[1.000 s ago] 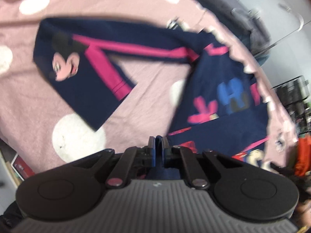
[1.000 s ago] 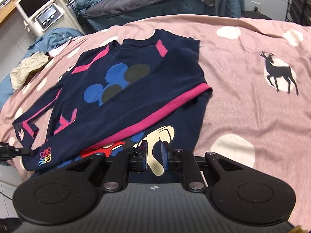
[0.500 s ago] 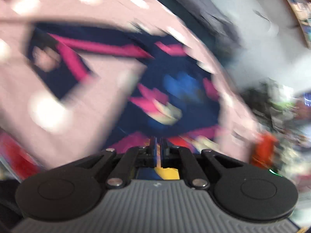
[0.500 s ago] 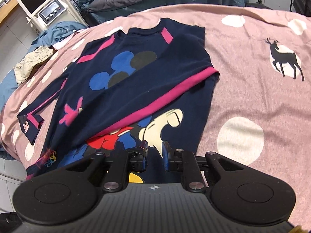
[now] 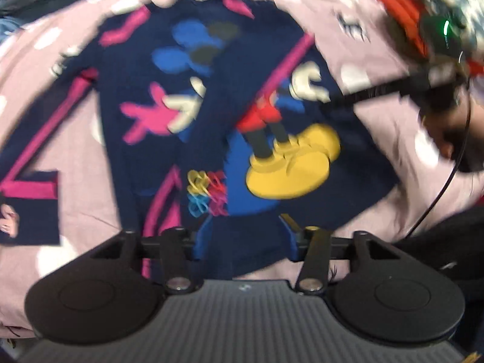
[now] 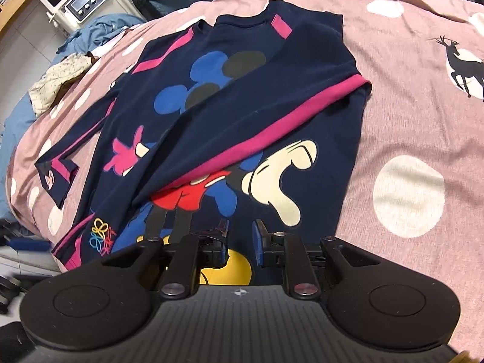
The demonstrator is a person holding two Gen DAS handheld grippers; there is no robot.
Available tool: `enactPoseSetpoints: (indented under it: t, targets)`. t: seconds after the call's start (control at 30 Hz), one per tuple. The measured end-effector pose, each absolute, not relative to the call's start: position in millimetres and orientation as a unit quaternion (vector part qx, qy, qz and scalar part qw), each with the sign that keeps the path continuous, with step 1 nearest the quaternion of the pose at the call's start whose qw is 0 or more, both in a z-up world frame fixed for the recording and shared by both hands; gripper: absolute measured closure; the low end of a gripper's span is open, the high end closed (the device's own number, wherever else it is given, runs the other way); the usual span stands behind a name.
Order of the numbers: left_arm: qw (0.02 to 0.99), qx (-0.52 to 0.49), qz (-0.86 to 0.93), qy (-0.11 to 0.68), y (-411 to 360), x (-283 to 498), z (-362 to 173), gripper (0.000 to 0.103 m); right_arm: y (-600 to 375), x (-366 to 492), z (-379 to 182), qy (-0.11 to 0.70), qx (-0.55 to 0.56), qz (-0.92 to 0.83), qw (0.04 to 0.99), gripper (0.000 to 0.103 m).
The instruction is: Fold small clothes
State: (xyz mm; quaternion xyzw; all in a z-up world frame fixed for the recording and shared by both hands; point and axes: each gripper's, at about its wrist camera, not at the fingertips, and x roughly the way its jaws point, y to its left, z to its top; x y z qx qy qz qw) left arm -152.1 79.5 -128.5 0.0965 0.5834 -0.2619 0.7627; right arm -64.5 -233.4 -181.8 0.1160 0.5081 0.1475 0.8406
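A navy sweater [image 6: 272,90] with pink stripes and a cartoon mouse print lies flat on the pink dotted bedspread [image 6: 408,121]. One sleeve [image 6: 257,115] is folded diagonally across its chest. The other sleeve [image 6: 75,151] stretches out to the left with its cuff [image 5: 30,205] bent back. My left gripper [image 5: 245,236] hangs over the sweater [image 5: 211,106] at its hem; its jaws are opening, with the flat cloth below and nothing pinched between them. My right gripper [image 6: 240,237] hovers over the hem near the yellow shoe print, fingers a little apart and holding nothing.
The bedspread's near and left edges drop to the floor. A cream cloth [image 6: 57,81] and blue bedding [image 6: 99,30] lie at the far left, beside a machine with a screen [image 6: 75,0]. A blurred orange item [image 5: 405,9] and a person's hand [image 5: 447,127] show at the right.
My left gripper swung from beside the outstretched sleeve to the sweater's hem, rolling as it went, and its jaws went from shut to apart. The right gripper crept slightly forward over the hem.
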Motion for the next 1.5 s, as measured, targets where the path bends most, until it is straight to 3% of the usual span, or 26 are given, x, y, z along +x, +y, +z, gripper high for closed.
enactPoseSetpoints:
  t: [0.13,0.3,0.5,0.6,0.67,0.77,0.9,0.97,1.1,1.17,1.23,1.3,1.37,1.4,1.5]
  targets:
    - [0.766,0.143,-0.216,0.588,75,-157,-155,0.061,-237,-68,-183,0.511,0.114,0.142,0.840,0.071]
    - [0.743,0.124,-0.186,0.632,82,-150,-184,0.061,-236,-70,-185,0.518,0.113,0.146,0.835,0.071]
    - [0.768,0.142,-0.151,0.606,78,-154,-186,0.058,-233,-70,-184,0.516,0.110,0.147,0.837,0.071]
    - [0.771,0.115,-0.139,0.611,89,-150,-190,0.070,-233,-71,-182,0.516,0.106,0.148,0.837,0.071]
    - [0.772,0.102,-0.144,0.611,95,-148,-186,0.096,-233,-72,-181,0.514,0.105,0.149,0.838,0.071]
    - [0.765,0.033,-0.154,0.625,110,-137,-171,0.101,-235,-74,-181,0.513,0.108,0.143,0.840,0.071]
    - [0.733,-0.182,-0.202,0.624,153,-133,-126,0.102,-241,-76,-180,0.513,0.116,0.139,0.839,0.071]
    - [0.721,-0.243,-0.222,0.610,173,-132,-98,0.102,-242,-76,-180,0.513,0.125,0.147,0.836,0.071]
    - [0.735,-0.303,-0.195,0.574,216,-122,-73,0.102,-238,-71,-185,0.516,0.150,0.163,0.827,0.071]
    - [0.754,-0.266,-0.120,0.589,237,-116,-89,0.103,-234,-67,-190,0.519,0.168,0.161,0.823,0.071]
    - [0.750,-0.232,-0.108,0.610,235,-110,-107,0.101,-229,-64,-193,0.521,0.185,0.165,0.817,0.071]
    - [0.749,-0.229,-0.134,0.607,219,-110,-112,0.091,-221,-59,-197,0.536,0.203,0.193,0.797,0.067]
    - [0.752,-0.176,-0.159,0.615,191,-108,-114,0.050,-209,-56,-201,0.549,0.209,0.229,0.776,0.067]
    - [0.758,-0.149,-0.163,0.614,181,-109,-115,0.043,-202,-56,-202,0.550,0.201,0.243,0.774,0.066]
    - [0.758,-0.130,-0.165,0.618,167,-116,-119,0.041,-181,-56,-213,0.569,0.195,0.288,0.745,0.064]
